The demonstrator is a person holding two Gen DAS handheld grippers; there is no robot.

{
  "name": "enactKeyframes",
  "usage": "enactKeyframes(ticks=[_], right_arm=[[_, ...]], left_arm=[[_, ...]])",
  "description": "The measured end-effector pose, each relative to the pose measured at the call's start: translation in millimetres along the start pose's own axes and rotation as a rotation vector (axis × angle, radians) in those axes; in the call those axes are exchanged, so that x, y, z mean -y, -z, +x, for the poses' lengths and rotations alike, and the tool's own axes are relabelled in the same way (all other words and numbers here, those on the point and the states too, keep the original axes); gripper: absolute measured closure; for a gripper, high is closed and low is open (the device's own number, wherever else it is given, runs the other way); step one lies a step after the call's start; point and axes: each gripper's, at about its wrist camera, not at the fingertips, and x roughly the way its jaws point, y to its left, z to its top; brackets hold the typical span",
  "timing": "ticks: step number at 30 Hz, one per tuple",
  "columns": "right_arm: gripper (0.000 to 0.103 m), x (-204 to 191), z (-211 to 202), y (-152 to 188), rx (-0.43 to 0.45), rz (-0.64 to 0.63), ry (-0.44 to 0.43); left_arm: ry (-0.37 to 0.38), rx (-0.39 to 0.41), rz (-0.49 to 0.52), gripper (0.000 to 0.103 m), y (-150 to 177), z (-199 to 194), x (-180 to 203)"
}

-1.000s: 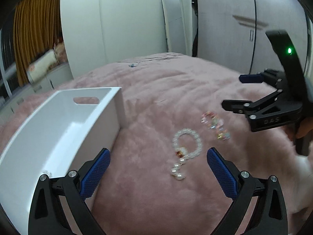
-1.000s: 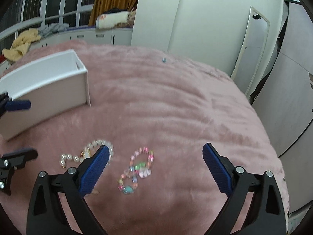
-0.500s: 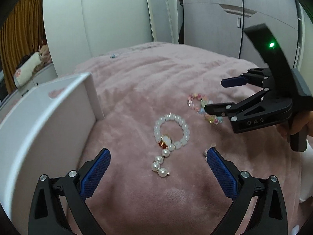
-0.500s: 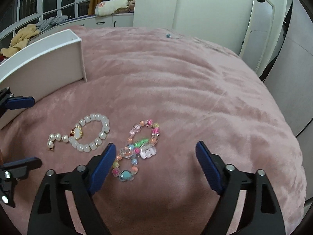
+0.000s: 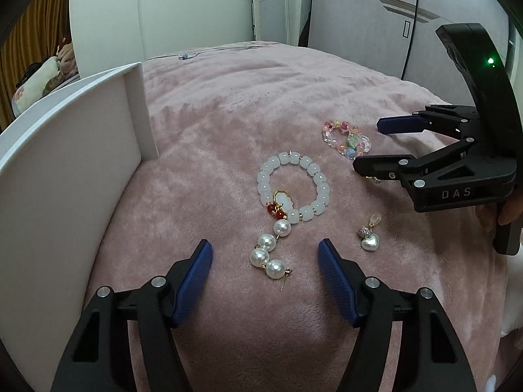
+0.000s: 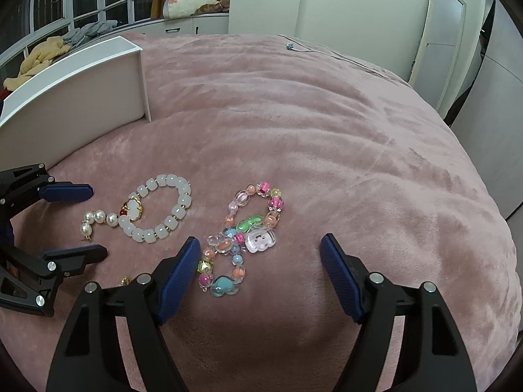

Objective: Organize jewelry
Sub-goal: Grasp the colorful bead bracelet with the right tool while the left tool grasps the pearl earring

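A white bead bracelet (image 5: pixel 294 189) with a gold charm lies on the pink blanket; it also shows in the right wrist view (image 6: pixel 160 209). A pearl drop earring (image 5: pixel 269 251) lies against it. My left gripper (image 5: pixel 264 261) is open, its fingers on either side of the pearl earring, low over the blanket. A colourful bead bracelet (image 6: pixel 243 232) lies in front of my right gripper (image 6: pixel 260 254), which is open with its left finger next to it. A heart pearl earring (image 5: pixel 369 235) lies to the right. A white box (image 5: pixel 65 163) stands at the left.
The pink blanket (image 6: pixel 327 130) covers a bed. A small blue item with a cord (image 6: pixel 289 45) lies at the far edge. A mirror (image 6: pixel 438 32) and wardrobes stand behind. A window sill with clothes (image 6: pixel 42 55) is at the far left.
Both grippers have dropped closer to the jewelry. The left gripper now frames the pearl earring, the right gripper the colourful bracelet. Both gripper openings have narrowed somewhat.
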Motion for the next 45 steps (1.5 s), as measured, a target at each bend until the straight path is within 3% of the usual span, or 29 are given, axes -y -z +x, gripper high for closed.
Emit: enactKeyframes(ticks=[6,12,16,35,39,40,43,45], right_arm=[[0.031,-1,2,-1,-0.004,-0.002,-0.008],[0.038,-4,6,0,-0.018,-0.009,-0.018],[0.038,-5,7,0,-0.022,-0.009,-0.014],[0.037,-4,9,0,-0.024,-0.015,-0.013],[0.038,-4,9,0,-0.025,-0.019,-0.014],[0.038,-4,9,0,-0.024,-0.021,-0.017],[0.057,-6,8,1,-0.028,-0.037,-0.041],[0.073,-8,10,1,-0.045,-0.043,-0.068]], left_arm=[[0.001,-0.002,-0.003,0.034,0,1,-2],[0.012,-0.005,-0.026,0.043,1,0,-8],[0.02,-0.007,-0.04,0.047,1,-1,-11],[0.027,-0.015,-0.02,0.046,-14,14,-7],[0.028,-0.018,-0.014,0.049,-13,14,-6],[0.029,-0.019,-0.014,0.055,-12,13,-6],[0.056,-0.03,-0.024,0.08,-10,16,-8],[0.074,-0.033,-0.032,0.084,-9,16,-10]])
